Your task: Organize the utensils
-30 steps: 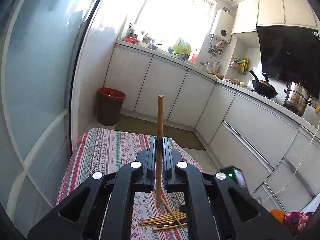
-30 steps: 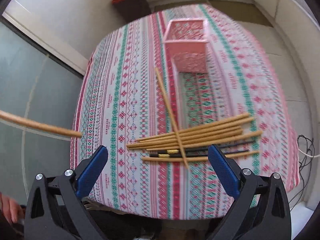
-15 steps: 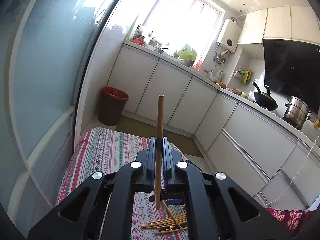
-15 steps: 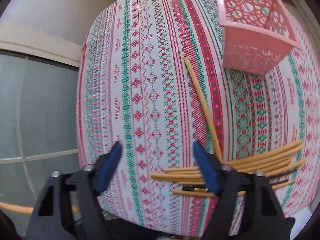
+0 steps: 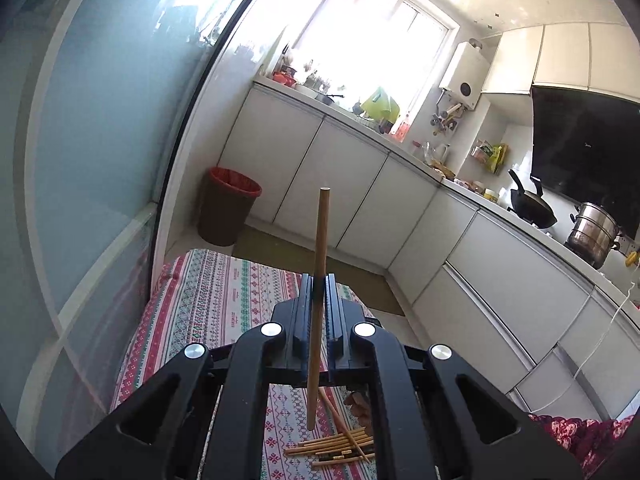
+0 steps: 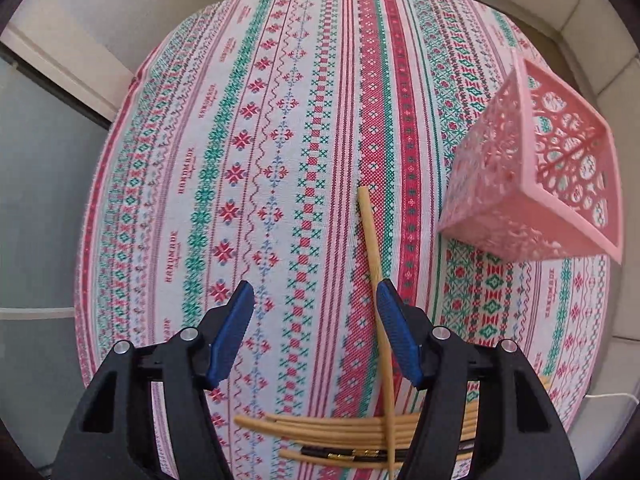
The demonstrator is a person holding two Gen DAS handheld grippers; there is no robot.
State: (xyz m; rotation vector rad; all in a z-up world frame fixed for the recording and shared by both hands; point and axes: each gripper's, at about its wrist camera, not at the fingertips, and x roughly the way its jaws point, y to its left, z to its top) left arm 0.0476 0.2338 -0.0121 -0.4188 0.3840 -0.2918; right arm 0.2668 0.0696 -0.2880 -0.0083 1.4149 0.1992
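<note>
Over the bench [image 6: 280, 120], right gripper [image 6: 316, 320] fingers spread wide should probably straddle the stray chopstick [image 6: 374, 264] squarely, while left gripper [image 5: 318, 296] pinches another chopstick [image 5: 320, 248].

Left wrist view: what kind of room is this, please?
A home kitchen, most likely: white cabinets under a counter, a black wok and a steel pot on the stove, a wall water heater.

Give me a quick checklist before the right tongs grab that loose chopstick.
1. Right tongs open: ok.
2. Loose chopstick between the pads: not ok, it lies against the right-hand pad.
3. Chopstick free of the pile: not ok, it crosses it.
4. Pink basket upright with its mouth unobstructed: ok.
5. Left tongs shut on held chopstick: ok.
</note>
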